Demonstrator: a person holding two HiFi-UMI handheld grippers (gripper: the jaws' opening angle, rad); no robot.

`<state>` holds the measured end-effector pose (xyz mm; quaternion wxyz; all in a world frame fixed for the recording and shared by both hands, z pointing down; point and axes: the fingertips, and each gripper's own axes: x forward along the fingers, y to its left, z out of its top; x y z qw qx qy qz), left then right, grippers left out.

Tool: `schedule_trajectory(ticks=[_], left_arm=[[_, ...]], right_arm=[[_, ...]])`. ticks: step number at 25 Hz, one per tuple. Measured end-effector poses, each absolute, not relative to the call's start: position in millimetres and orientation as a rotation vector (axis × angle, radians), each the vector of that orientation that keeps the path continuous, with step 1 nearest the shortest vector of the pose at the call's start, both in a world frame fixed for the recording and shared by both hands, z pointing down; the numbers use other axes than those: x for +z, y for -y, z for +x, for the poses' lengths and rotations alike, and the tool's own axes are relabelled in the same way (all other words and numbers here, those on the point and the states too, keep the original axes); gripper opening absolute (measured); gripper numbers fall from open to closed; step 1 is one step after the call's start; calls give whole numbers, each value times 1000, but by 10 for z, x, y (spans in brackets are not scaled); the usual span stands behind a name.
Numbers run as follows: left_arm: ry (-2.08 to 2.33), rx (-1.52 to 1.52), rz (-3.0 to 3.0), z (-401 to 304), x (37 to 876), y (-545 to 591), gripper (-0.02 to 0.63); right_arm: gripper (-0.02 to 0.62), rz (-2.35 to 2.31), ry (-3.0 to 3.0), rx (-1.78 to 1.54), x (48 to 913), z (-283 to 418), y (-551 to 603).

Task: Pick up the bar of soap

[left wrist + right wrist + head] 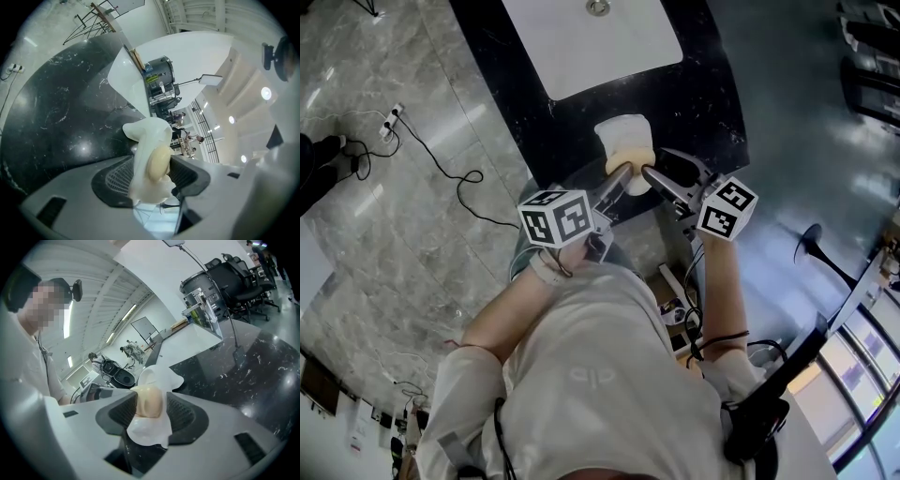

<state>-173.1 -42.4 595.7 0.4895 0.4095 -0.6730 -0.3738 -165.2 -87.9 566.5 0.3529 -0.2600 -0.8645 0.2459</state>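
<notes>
Grasping the bar of soap (pixel 158 161) in its white wrapping (pixel 157 376) between its pads, each gripper, left (pixel 150 178) and right (pixel 151 409), is clenched on it.

the soap bar (pixel 149 401) looks smooth and waxy, the black stone counter (pixel 61 108) glossy

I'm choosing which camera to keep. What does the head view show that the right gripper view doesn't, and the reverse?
Only the head view: the two marker cubes, and cables on the marble floor. Only the right gripper view: the right gripper with its pads pressing the bar of soap, and office chairs behind. Both: the soap, the white dish with it, the black counter.
</notes>
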Motion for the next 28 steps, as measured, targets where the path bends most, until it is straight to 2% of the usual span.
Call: schedule_trajectory(ticks=[9, 14, 18, 22, 28], left_arm=[[1677, -861, 970, -1707, 5937, 332, 232], [1723, -860, 991, -1714, 5843, 265, 172], [1706, -896, 1041, -1715, 5821, 249, 167], [1691, -939, 1108, -1710, 5722, 228, 125], [1673, -972, 1161, -1711, 5677, 131, 121]], right_arm=[[206, -664, 2232, 669, 5695, -1626, 789], [206, -669, 2227, 646, 5694, -1602, 771], [206, -693, 2216, 652, 5696, -1591, 723], [206, -717, 2205, 662, 5684, -1585, 651], [206, -741, 2206, 690, 5645, -1612, 563]])
